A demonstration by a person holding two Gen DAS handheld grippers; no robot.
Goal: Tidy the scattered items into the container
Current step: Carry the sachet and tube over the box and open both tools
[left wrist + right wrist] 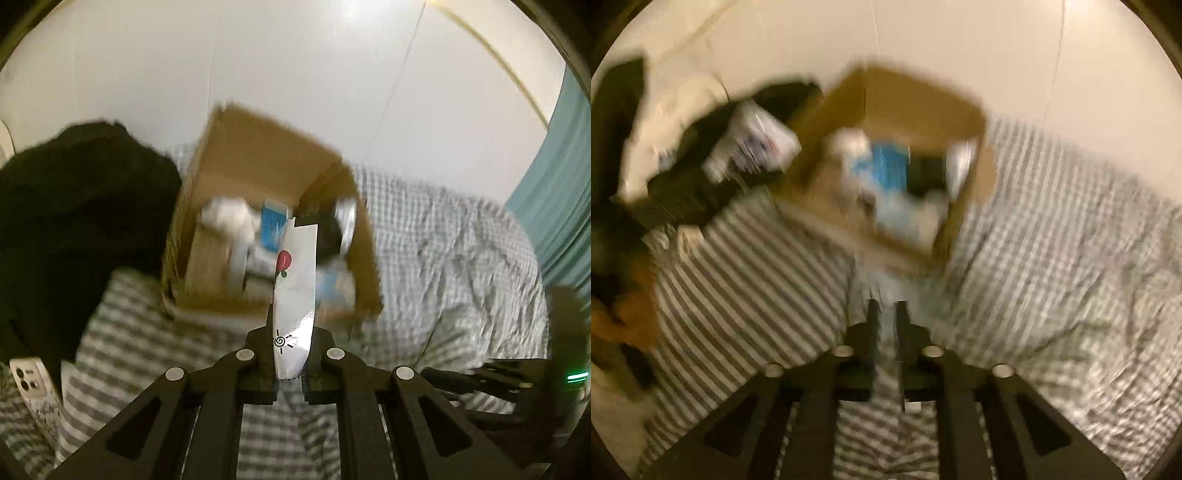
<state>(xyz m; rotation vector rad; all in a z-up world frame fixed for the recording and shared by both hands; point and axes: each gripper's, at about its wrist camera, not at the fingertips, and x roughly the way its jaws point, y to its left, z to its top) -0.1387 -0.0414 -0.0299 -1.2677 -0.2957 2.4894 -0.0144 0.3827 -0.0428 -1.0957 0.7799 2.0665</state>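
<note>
An open cardboard box (258, 147) stands on the checked bedding, holding several items, among them a blue packet (273, 225) and a white soft thing (225, 216). My left gripper (291, 343) is shut on a white sachet (295, 295) with a red fruit print, held upright just in front of the box's near wall. The box (905, 103) also shows, blurred, in the right wrist view. My right gripper (886, 325) hovers over the bedding short of the box, its fingers nearly together with a narrow gap; nothing is visibly held.
A black garment (74, 206) lies left of the box. A white phone (33, 387) lies at the lower left. A white printed packet (753, 144) rests on the dark cloth left of the box. The right gripper's body (517, 380) shows at the right edge. A teal curtain (561, 184) hangs at the right.
</note>
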